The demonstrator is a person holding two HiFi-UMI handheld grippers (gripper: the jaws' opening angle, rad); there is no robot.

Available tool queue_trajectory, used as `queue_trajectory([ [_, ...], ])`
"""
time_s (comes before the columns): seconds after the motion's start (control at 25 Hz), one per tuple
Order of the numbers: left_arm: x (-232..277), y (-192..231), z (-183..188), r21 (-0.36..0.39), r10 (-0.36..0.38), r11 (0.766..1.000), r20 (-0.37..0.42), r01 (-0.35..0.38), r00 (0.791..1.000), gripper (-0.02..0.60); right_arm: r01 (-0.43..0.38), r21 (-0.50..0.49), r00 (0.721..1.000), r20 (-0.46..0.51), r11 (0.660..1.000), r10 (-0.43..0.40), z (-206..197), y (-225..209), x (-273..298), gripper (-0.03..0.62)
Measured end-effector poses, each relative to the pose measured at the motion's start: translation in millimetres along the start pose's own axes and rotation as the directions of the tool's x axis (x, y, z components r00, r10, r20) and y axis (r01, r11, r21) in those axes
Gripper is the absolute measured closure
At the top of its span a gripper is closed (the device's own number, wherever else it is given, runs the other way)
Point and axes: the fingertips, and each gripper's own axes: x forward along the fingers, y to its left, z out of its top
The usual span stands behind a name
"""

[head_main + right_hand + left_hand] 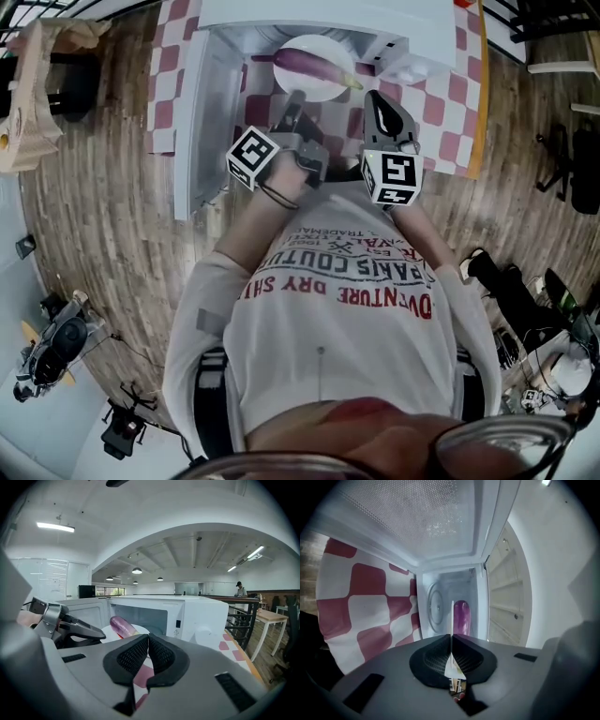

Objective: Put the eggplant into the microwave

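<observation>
A purple eggplant (314, 63) lies on a white plate (323, 86) at the mouth of the white microwave (328, 19), whose door (192, 122) stands swung open to the left. My left gripper (295, 103) is shut on the plate's near rim. In the left gripper view the rim (452, 620) shows as a thin white edge between the pads, with the eggplant (462, 616) beyond it. My right gripper (380, 111) hovers right of the plate, shut and empty. From the right gripper (148, 641) view I see the eggplant (123, 626), the plate (108, 633) and the microwave (187, 613).
The microwave stands on a red-and-white checked cloth (441, 103) over a table. The turntable (435, 606) shows inside the cavity. Wooden floor (103, 216) surrounds the table. A black railing (241, 620) and a wooden desk (272, 618) stand off to the right.
</observation>
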Motion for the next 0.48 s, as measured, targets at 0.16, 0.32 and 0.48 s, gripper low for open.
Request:
queue_trajectory([
  [0.16,14.4,14.1,7.3,0.019,0.026,0.999,0.012,-0.027,1.0,0.549,-0.005,0.045,0.999,-0.041,0.999,0.007,-15.0,-4.7,14.3,0.568],
  [0.32,29.8,21.2,19.4,0.017,0.034,0.999,0.028,-0.034,0.999,0.549,-0.004,0.061,0.997,-0.07,0.998,0.008,-24.0,-8.6,31.1,0.568],
  [0.48,42.6,30.8,25.9,-0.012,0.052,0.999,0.051,-0.052,0.997,0.549,-0.018,0.06,0.995,-0.1,0.998,0.024,-33.1,-10.2,42.1,0.568],
])
